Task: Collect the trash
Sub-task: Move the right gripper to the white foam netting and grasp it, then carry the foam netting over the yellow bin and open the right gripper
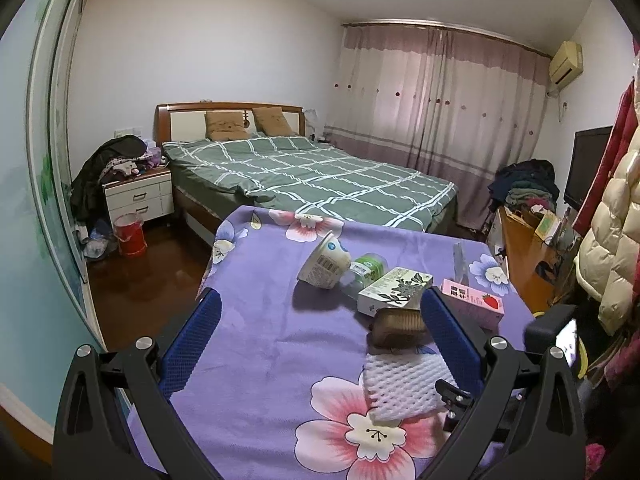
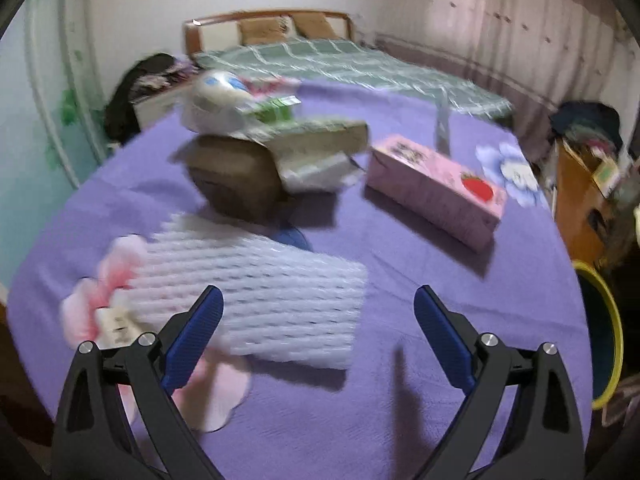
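Trash lies on a purple flowered tablecloth (image 1: 260, 320): a white foam net (image 1: 400, 380), a brown cup on its side (image 1: 400, 326), a green-and-white carton (image 1: 394, 290), a tipped white paper tub (image 1: 324, 264), a green bottle (image 1: 368, 266) and a pink strawberry carton (image 1: 474, 304). My left gripper (image 1: 320, 320) is open and empty above the cloth, left of the pile. My right gripper (image 2: 318, 312) is open and empty over the foam net's (image 2: 256, 300) near end. The brown cup (image 2: 236, 176) and pink carton (image 2: 436, 188) lie beyond it.
A bin with a yellow rim (image 2: 600, 336) stands at the table's right edge. Behind the table are a bed (image 1: 312, 176), a nightstand (image 1: 138, 196), a red bucket (image 1: 130, 234) and a cluttered wooden desk (image 1: 532, 256). Coats (image 1: 612, 220) hang at the right.
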A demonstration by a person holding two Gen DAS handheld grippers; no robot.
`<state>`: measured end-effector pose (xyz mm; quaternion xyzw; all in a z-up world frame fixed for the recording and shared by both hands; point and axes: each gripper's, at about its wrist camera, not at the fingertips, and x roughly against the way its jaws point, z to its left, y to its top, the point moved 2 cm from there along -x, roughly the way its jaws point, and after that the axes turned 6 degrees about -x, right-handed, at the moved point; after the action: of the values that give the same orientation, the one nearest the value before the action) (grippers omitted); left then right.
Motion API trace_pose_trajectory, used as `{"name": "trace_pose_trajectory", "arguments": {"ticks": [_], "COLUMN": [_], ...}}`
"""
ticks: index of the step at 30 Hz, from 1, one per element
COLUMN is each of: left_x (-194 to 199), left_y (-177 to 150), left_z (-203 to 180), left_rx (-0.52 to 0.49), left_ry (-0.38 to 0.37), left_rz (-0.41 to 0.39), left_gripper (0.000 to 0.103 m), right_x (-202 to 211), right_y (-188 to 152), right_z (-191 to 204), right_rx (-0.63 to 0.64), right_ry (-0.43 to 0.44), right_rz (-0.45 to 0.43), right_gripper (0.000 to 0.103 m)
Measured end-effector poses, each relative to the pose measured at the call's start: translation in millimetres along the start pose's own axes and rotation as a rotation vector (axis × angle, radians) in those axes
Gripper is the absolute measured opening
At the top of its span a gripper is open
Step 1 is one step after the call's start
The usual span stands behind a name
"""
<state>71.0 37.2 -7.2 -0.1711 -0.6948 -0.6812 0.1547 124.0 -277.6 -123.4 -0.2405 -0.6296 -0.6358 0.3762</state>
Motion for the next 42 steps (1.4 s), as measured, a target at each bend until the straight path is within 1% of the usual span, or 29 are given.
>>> {"name": "trace_pose_trajectory", "arguments": {"ticks": [2, 4, 5, 7, 9, 12, 14, 16, 17, 20, 23, 28, 33, 42], "left_x": [-2, -4, -5, -7, -7, -7, -8, -8, -9, -10, -14, -22, -29, -42], "left_y": [1, 0, 1, 0, 0, 0, -1, 0, 0, -1, -3, -7, -9, -12], "left_z": [-3, -5, -6, -8, -11, -12, -12, -12, -13, -14, -17, -24, -36, -61], "left_rx": [-0.002, 0.000, 0.000, -0.004, -0.010, -0.012, -0.012, -0.012, -0.011, -0.011, -0.014, -0.022, -0.042, -0.085], "left_ry": [-0.002, -0.007, -0.009, -0.013, -0.015, -0.018, -0.018, -0.017, -0.018, -0.019, -0.025, -0.043, -0.064, -0.103], "left_rz": [0.003, 0.006, 0.009, 0.014, 0.015, 0.015, 0.017, 0.019, 0.020, 0.022, 0.031, 0.047, 0.061, 0.092], "left_gripper": [0.098, 0.098, 0.098, 0.098, 0.098, 0.098, 0.098, 0.098, 0.098, 0.098, 0.098, 0.098, 0.098, 0.098], "right_x": [-3, -6, -7, -9, -7, -3, -2, -1, 1, 7, 15, 33, 47, 68], "right_y": [0, -1, -1, -2, -4, -7, -6, -4, -4, -4, -4, -5, -3, 1], "right_z": [-1, 0, 0, 1, 5, 9, 12, 11, 10, 3, -9, -40, -81, -167], "right_rx": [-0.006, -0.005, -0.007, -0.019, -0.011, -0.006, -0.010, -0.018, -0.022, -0.042, -0.072, -0.127, -0.198, -0.352], "right_ry": [-0.003, 0.012, 0.022, 0.061, 0.070, 0.099, 0.118, 0.141, 0.145, 0.158, 0.171, 0.154, 0.103, -0.029], "right_rz": [0.014, 0.028, 0.037, 0.049, 0.040, 0.032, 0.033, 0.032, 0.028, 0.018, 0.006, -0.026, -0.064, -0.139], "right_gripper": [0.092, 0.092, 0.088, 0.077, 0.068, 0.051, 0.035, 0.026, 0.023, 0.020, 0.020, 0.020, 0.020, 0.020]}}
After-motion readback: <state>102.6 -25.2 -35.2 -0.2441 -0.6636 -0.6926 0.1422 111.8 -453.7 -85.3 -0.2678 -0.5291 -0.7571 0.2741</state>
